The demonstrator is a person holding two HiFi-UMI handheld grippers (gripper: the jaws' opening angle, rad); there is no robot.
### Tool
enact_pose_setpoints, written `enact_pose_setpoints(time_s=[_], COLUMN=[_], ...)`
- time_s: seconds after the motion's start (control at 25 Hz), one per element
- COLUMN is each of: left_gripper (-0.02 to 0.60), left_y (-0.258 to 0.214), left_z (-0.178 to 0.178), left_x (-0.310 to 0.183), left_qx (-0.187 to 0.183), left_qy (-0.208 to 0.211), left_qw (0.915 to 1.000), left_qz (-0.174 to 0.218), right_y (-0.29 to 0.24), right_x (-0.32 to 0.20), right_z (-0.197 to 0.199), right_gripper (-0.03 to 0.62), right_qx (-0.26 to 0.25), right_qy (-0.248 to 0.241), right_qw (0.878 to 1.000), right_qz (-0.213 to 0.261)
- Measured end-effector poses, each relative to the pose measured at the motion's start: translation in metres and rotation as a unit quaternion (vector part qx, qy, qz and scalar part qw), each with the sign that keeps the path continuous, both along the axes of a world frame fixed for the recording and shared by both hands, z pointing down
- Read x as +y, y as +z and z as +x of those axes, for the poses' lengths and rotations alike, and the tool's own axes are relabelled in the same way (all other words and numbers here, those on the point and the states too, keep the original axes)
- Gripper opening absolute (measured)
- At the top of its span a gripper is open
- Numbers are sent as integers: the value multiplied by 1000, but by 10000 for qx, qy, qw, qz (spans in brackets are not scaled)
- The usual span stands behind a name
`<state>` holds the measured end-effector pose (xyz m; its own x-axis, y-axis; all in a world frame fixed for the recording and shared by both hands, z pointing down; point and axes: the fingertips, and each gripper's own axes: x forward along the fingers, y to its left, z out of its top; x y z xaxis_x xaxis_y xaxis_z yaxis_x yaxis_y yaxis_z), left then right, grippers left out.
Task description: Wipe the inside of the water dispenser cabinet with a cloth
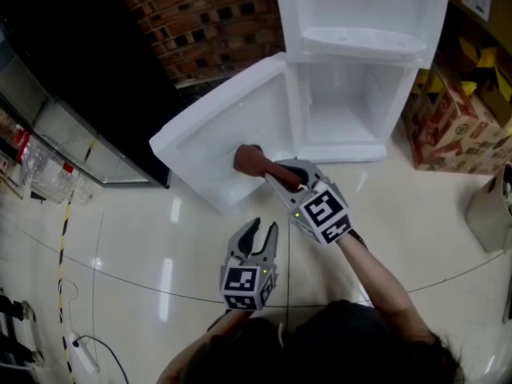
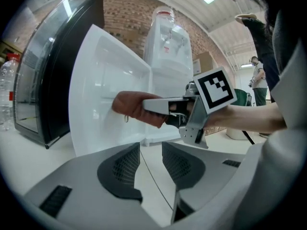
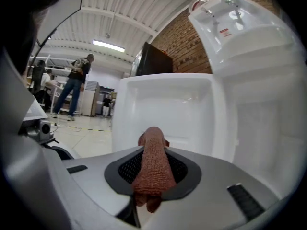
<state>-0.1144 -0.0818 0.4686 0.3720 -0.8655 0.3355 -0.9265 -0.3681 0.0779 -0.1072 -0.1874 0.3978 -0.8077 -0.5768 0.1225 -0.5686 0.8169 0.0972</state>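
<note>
The white water dispenser (image 1: 364, 22) stands on the floor with its lower cabinet (image 1: 346, 110) open. Its white door (image 1: 228, 130) is swung out to the left. My right gripper (image 1: 268, 170) is shut on a reddish-brown cloth (image 1: 250, 160), whose bunched end lies against the door's inner face. In the right gripper view the cloth (image 3: 152, 169) is pinched between the jaws and points at the door's inner panel (image 3: 168, 111). My left gripper (image 1: 260, 234) hangs open over the floor, below and left of the right one, holding nothing. From the left gripper view, the cloth (image 2: 134, 108) shows against the door (image 2: 103, 87).
A dark glass-fronted cabinet (image 1: 72, 78) stands left of the door, with bottles (image 1: 48, 174) beside it. Cardboard boxes (image 1: 452, 126) sit right of the dispenser against a brick wall (image 1: 204, 18). A cable (image 1: 88, 350) lies on the floor at lower left. People stand far off in the hall (image 3: 74, 87).
</note>
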Motion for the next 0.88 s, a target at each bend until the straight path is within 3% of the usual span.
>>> enact_pose_setpoints(time_s=[0.16,0.32,0.56,0.88], left_gripper=[123,121,121,121], left_y=[3,8,10,14], left_z=[-1,-6,-4,-5], left_x=[3,3,4,2], left_qx=[109,55,70,75], left_qy=[-79,-171,-108,-127], left_qw=[9999,9998,9998,9997], left_qz=[-81,-96,-176,-199], right_y=[26,56,79,98], right_x=[33,32,-14,-75], right_z=[-44,-57,-24,71], right_gripper=[83,83,83,83], right_qx=[352,683,829,797], right_qy=[-747,-868,-201,1073], right_qw=[9966,9937,9954,9883], right_qz=[-61,-208,-432,-741])
